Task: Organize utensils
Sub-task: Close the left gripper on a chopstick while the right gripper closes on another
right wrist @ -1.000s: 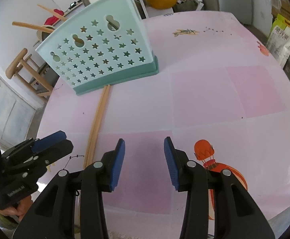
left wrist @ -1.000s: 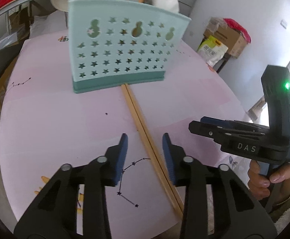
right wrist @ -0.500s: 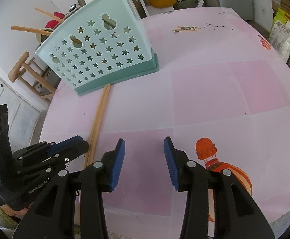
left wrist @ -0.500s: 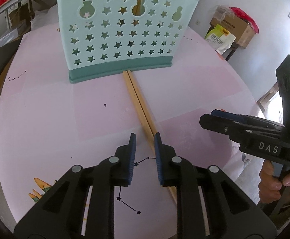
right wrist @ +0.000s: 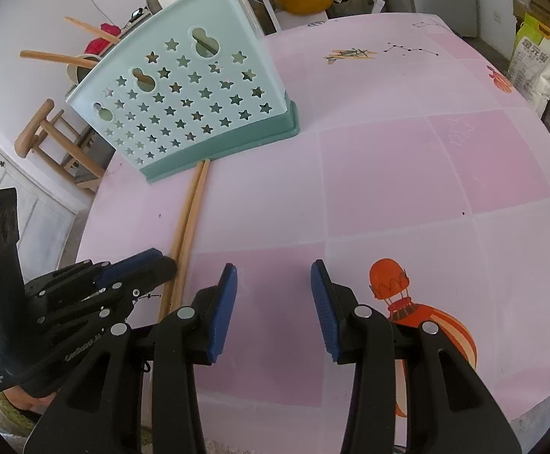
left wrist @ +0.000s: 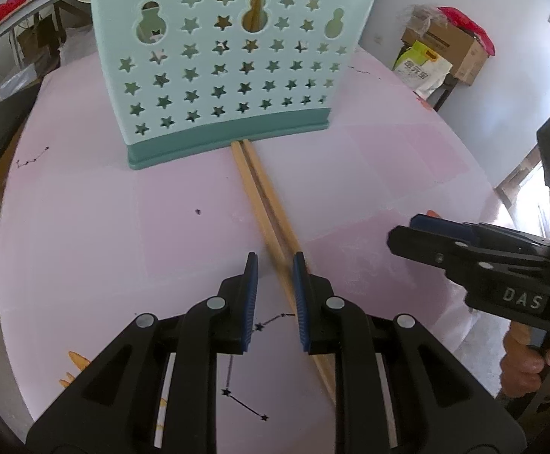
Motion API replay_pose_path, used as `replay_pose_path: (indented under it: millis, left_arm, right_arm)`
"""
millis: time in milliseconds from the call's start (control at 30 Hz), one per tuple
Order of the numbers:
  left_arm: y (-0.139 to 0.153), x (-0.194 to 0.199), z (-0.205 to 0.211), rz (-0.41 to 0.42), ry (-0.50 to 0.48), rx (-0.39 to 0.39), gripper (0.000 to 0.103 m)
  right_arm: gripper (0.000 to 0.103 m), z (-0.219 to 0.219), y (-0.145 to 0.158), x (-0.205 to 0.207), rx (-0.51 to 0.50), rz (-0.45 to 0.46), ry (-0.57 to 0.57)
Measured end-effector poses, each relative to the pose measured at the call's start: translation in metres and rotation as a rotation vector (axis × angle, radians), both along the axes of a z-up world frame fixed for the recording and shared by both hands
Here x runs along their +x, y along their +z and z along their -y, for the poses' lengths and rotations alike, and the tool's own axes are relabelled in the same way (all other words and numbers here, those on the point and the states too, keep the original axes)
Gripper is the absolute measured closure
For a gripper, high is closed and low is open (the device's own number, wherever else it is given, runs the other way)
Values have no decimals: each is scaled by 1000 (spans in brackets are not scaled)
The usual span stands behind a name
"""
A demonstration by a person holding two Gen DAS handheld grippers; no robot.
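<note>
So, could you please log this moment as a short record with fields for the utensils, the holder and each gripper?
utensils: pair of wooden chopsticks lying side by side on the pink table, far tips at the holder's base
holder: mint star-cutout utensil holder, upright on the table
left gripper: low over the chopsticks, jaws apart on either side of them, not clamped
right gripper: open, holding nothing, off to the right of the chopsticks
</note>
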State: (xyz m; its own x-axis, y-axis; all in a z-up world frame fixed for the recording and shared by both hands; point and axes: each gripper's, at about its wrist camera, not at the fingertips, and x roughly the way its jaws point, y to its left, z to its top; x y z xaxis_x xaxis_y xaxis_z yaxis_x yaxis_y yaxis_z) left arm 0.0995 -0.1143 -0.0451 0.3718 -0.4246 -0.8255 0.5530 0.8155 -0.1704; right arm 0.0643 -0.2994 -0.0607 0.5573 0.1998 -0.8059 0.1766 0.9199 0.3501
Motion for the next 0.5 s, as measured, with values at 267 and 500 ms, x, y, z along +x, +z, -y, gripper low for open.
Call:
replay_pose_path:
  millis: [267, 500]
  left_arm:
    - [0, 4, -23, -19, 74, 17, 98]
    - [-1, 3, -46, -40, 133, 10, 98]
  right_arm:
    - [63, -14, 6, 2, -1, 26, 51]
    - [63, -44, 6, 10, 4, 34, 148]
